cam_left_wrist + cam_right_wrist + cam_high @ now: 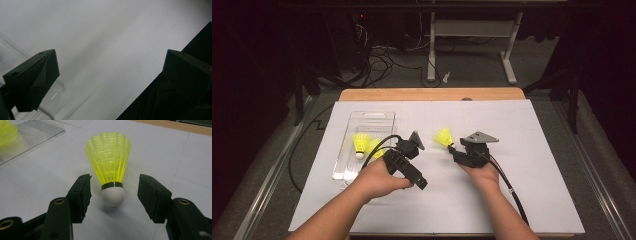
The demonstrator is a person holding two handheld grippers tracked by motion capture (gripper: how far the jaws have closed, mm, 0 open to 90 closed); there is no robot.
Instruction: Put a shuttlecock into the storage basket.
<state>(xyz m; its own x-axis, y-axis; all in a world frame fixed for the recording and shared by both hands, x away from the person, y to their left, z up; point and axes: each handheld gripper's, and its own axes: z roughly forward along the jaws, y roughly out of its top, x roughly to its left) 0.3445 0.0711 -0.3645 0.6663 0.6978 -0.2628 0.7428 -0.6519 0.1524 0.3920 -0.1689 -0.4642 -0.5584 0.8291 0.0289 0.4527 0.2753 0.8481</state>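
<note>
Lying on the white sheet (512,165), a yellow shuttlecock (110,167) sits right between the two black jaws of the right gripper (113,195). Its white round nose points back toward the gripper, and its yellow net skirt fans out past the jaw tips. The jaws stand apart. One jaw is just beside the nose on one side, and the other jaw is just beside it on the other side. A small gap shows on each side, so the pads do not touch the shuttlecock. In the high view the same shuttlecock (444,136) lies just in front of the right gripper (457,150), which a hand (484,172) holds low over the sheet.

Off past the far jaw tip in the right gripper view is a clear plastic tray (37,135) with a bit of yellow at its edge. In the high view this tray (372,120) lies on the sheet and holds two more yellow shuttlecocks (360,144).

The left gripper (404,152) is held by the other hand (379,180) close beside the tray. In the left gripper view its jaws stand wide apart, and nothing is between them but bare white sheet (112,50). A clear curved edge of the tray (50,110) shows just under one jaw. Behind the other jaw it is dark.

Both hands are near each other, with the loose shuttlecock between the two grippers.
</note>
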